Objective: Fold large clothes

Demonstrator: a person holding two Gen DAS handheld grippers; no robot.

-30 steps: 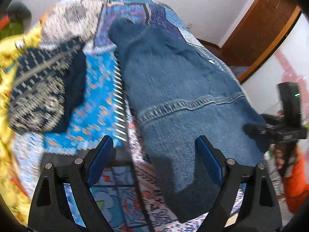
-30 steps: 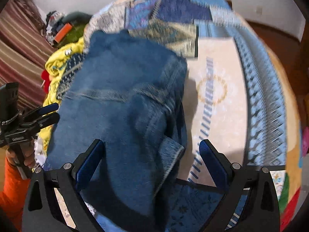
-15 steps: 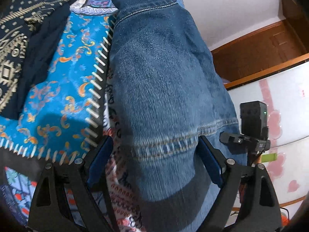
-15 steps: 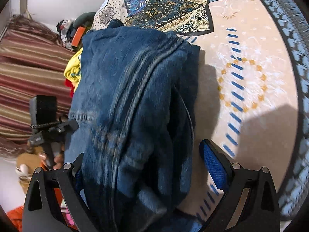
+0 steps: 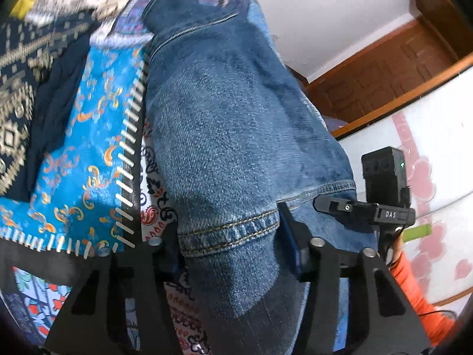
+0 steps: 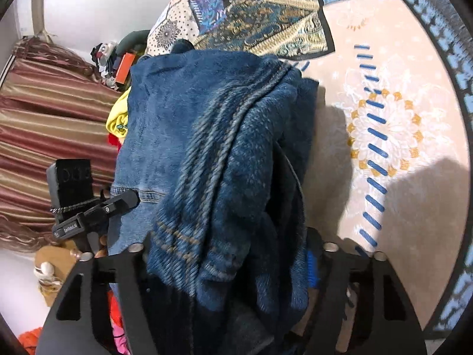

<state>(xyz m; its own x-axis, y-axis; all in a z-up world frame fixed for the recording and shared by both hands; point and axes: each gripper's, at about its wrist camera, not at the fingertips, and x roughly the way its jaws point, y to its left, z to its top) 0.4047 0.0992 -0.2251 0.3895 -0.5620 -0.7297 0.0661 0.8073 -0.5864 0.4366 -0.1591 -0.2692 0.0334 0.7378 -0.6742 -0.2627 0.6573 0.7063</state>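
Observation:
A blue denim garment [image 5: 224, 118] lies lengthwise on the patchwork bedspread [image 5: 82, 148], its near end hanging over the bed's edge. My left gripper [image 5: 229, 242] is closing on that end, and its fingers pinch the denim along a stitched seam. In the right wrist view the same denim garment [image 6: 183, 124] is bunched in thick folds. My right gripper [image 6: 227, 260] is closing round that bunch, which fills the gap between its fingers. Each view shows the other gripper at the denim's side, the right one [image 5: 334, 205] and the left one [image 6: 130, 199].
A dark patterned garment [image 5: 20, 88] lies on the bed to the left of the denim. Yellow cloth [image 6: 118, 118] and a striped curtain [image 6: 44, 118] are beyond the bed's far side. A wooden door [image 5: 384, 74] and an orange sleeve [image 5: 414, 290] show at the right.
Both grippers have dipped toward the near end of the denim and narrowed from wide open until their fingers squeeze the cloth. The denim fills more of both views.

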